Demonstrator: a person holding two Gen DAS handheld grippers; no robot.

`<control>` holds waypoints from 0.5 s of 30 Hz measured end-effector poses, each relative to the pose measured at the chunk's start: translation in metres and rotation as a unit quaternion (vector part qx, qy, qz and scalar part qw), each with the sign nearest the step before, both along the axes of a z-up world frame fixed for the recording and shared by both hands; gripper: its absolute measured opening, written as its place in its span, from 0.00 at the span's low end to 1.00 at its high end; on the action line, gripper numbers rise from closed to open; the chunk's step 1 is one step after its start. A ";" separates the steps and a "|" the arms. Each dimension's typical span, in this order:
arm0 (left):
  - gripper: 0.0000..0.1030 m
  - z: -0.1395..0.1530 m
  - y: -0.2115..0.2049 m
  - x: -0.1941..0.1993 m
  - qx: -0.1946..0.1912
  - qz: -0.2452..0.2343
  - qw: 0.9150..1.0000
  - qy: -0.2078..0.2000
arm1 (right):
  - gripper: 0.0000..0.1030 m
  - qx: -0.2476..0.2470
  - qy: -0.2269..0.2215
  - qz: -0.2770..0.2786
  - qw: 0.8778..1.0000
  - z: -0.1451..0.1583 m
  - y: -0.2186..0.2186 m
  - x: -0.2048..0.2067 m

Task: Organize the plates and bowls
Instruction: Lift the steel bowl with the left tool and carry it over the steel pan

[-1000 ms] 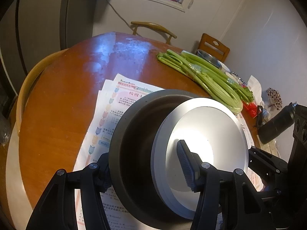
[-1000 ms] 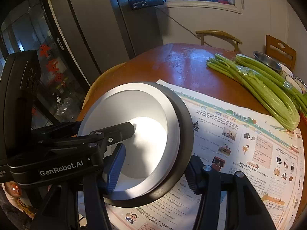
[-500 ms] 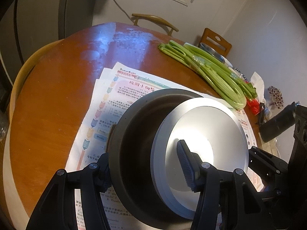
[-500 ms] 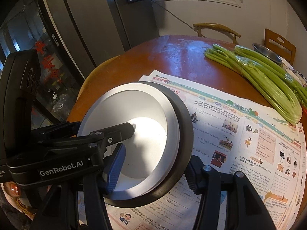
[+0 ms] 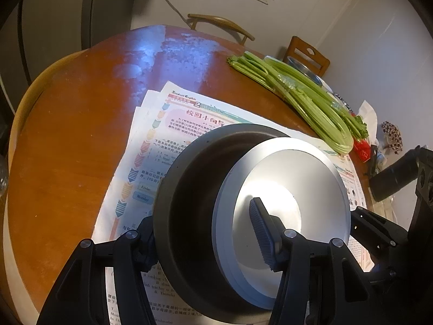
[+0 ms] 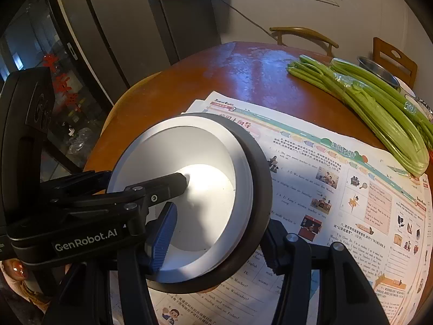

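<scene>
Two nested bowls, two grippers and the table's contents, as we recorded them:

- Dark bowl [image 5: 189,189]: held tilted above the newspaper [image 5: 162,140], its opening turned sideways.
- White bowl [image 5: 284,189]: nested inside the dark bowl, likewise tilted.
- Left gripper [image 5: 205,233]: clamped on the bowls' wall, one finger outside the dark bowl, the ribbed pad [image 5: 261,233] inside the white bowl.
- Right gripper [image 6: 219,241]: clamped on the opposite wall of the same pair, its blue pad [image 6: 162,241] inside the white bowl, the other finger outside the dark rim.
- Newspaper: spread flat on the round wooden table [image 5: 67,135], below the bowls.
- Celery [image 5: 297,100]: we noted one bunch lying on the table beyond the newspaper.
- Metal bowl [image 6: 379,73]: behind the celery, near the far edge.
</scene>
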State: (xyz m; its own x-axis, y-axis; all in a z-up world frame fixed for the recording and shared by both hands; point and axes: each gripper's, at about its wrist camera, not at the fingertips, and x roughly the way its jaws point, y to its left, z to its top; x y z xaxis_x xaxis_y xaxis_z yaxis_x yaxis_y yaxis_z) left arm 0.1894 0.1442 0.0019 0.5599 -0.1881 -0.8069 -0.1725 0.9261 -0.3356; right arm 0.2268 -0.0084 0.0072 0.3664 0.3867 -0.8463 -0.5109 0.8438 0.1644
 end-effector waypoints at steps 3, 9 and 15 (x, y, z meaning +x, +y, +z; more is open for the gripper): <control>0.58 -0.003 0.002 0.002 -0.001 0.001 1.000 0.002 | 0.56 -0.003 0.003 0.000 1.000 -0.003 0.002 0.001; 0.59 -0.007 0.006 0.004 -0.003 0.003 1.000 0.005 | 0.56 -0.011 0.004 0.000 1.000 -0.008 0.006 0.002; 0.59 -0.010 0.008 0.005 0.008 0.006 1.000 0.006 | 0.56 -0.014 0.005 0.002 1.000 -0.011 0.009 0.003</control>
